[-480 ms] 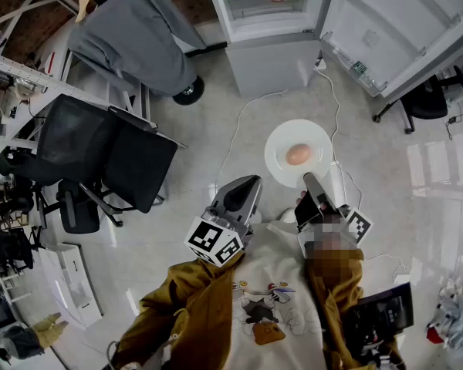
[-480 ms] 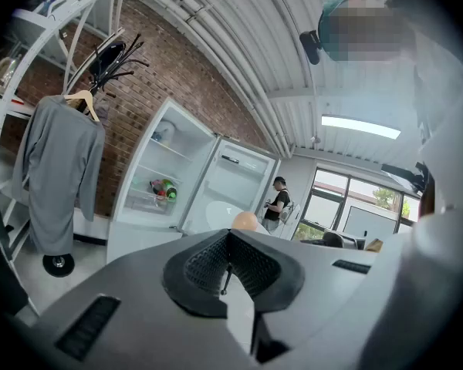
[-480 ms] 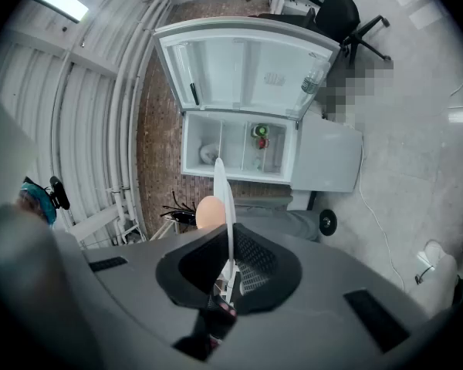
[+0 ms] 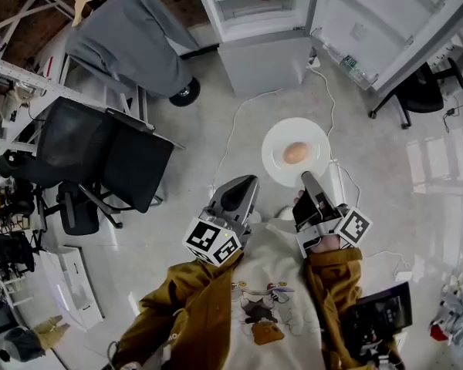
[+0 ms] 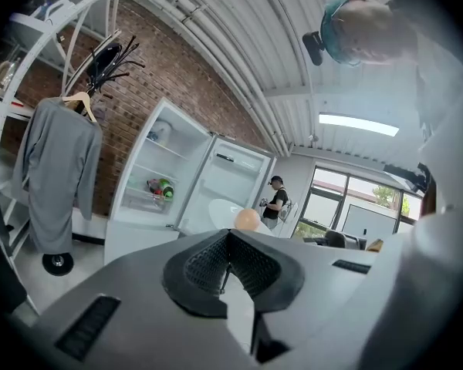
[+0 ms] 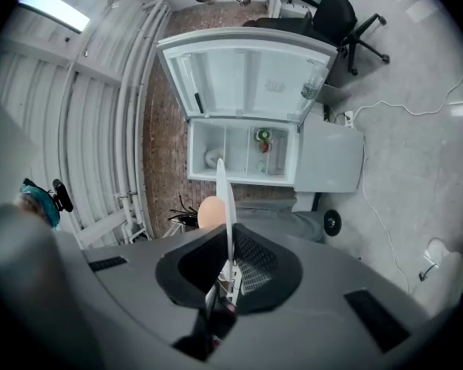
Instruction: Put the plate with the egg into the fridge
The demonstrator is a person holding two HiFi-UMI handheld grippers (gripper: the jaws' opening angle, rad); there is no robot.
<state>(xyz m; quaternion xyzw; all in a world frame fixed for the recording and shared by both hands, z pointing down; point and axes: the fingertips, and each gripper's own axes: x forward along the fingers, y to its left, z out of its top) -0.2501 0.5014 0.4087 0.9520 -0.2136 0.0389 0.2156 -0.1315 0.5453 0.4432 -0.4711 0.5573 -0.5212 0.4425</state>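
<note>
Bright, even light. A ceiling lamp (image 5: 355,123) glows above the left gripper (image 5: 228,241). Both gripper views curve and darken at their edges.

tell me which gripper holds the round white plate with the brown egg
The right gripper: its jaws clamp the near rim of the round white plate carrying the brown egg. The left gripper is shut on nothing.

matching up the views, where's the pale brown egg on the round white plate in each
Head view: pale brown egg right of centre, on the round white plate.
Left gripper view: egg centre, just above the jaws.
Right gripper view: egg left of the edge-on plate.
Shared landmark: the open white fridge beyond it.
</note>
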